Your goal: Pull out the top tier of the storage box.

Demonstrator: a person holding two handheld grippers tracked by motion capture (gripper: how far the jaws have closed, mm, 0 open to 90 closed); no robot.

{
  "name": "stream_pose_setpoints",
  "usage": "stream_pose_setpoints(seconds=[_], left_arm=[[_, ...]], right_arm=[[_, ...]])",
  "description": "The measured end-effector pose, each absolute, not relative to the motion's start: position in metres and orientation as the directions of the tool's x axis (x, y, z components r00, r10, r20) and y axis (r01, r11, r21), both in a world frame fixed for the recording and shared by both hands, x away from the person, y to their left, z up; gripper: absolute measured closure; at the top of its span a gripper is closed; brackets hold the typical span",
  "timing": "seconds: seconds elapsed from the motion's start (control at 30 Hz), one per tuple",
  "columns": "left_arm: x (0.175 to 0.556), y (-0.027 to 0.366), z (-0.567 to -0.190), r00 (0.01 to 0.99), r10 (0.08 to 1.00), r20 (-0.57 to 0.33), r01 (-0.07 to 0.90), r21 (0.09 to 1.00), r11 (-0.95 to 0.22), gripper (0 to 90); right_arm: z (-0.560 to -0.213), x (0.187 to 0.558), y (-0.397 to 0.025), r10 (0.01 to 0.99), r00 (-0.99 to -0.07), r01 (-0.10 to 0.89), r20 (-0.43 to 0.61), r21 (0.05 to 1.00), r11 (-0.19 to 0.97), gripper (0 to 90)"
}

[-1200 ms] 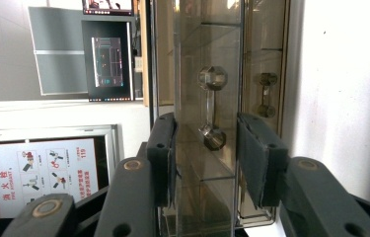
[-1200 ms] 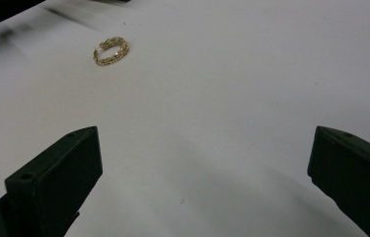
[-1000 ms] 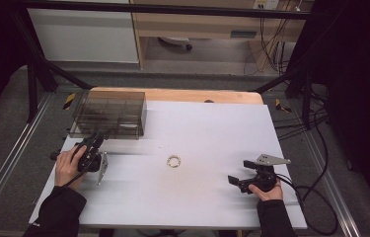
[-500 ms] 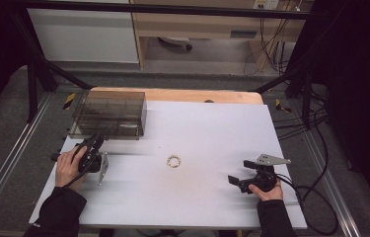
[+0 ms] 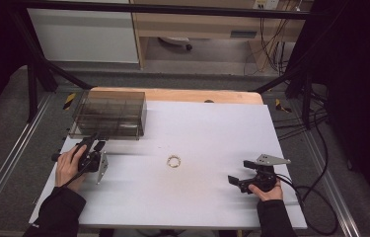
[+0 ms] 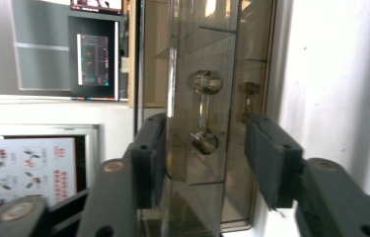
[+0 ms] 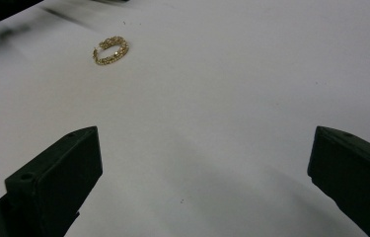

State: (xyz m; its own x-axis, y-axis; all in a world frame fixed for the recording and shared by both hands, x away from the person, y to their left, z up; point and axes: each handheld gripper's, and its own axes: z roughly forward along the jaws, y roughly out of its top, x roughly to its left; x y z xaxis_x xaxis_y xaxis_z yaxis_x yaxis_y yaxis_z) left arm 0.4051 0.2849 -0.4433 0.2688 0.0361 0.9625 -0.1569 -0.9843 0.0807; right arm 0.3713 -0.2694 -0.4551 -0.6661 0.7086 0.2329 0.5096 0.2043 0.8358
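Observation:
A smoky clear plastic box [image 5: 108, 113] with inner compartments stands at the table's far left. My left gripper [image 5: 95, 140] points at its near face. In the left gripper view, that gripper [image 6: 207, 158] is open, with its jaws on either side of a clear bar handle [image 6: 202, 111] on the box [image 6: 222, 59] front. I cannot tell whether they touch it. A small gold chain ring [image 5: 174, 161] lies on the white table near the middle. My right gripper [image 5: 237, 181] rests low at the front right and stands wide open [image 7: 204, 148], with the gold ring [image 7: 110, 50] well ahead of it to the left.
The white tabletop [image 5: 207, 128] has a wooden strip [image 5: 182, 95] along its far edge. Cables [image 5: 315, 197] trail off the right side from the right gripper. Dark frame posts [image 5: 32, 84] stand at the left and right.
My left gripper has edged forward toward the box. The right gripper and the ring have stayed put.

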Motion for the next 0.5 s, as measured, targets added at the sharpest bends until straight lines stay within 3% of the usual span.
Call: stream_pose_setpoints(seconds=[0.23, 0.5], left_arm=[[0.406, 0.284, -0.435, 0.323, 0.072, 0.944, -0.149, 0.126, -0.981, 41.1], [0.408, 0.281, -0.427, 0.408, 0.175, 0.896, -0.116, 0.241, -0.964, 31.4]], right_arm=[[-0.455, 0.371, -0.27, 0.709, -0.665, 0.509, 0.234, 0.836, 0.203, 0.6], [-0.455, 0.371, -0.27, 0.709, -0.666, 0.509, 0.233, 0.836, 0.203, 0.6]])
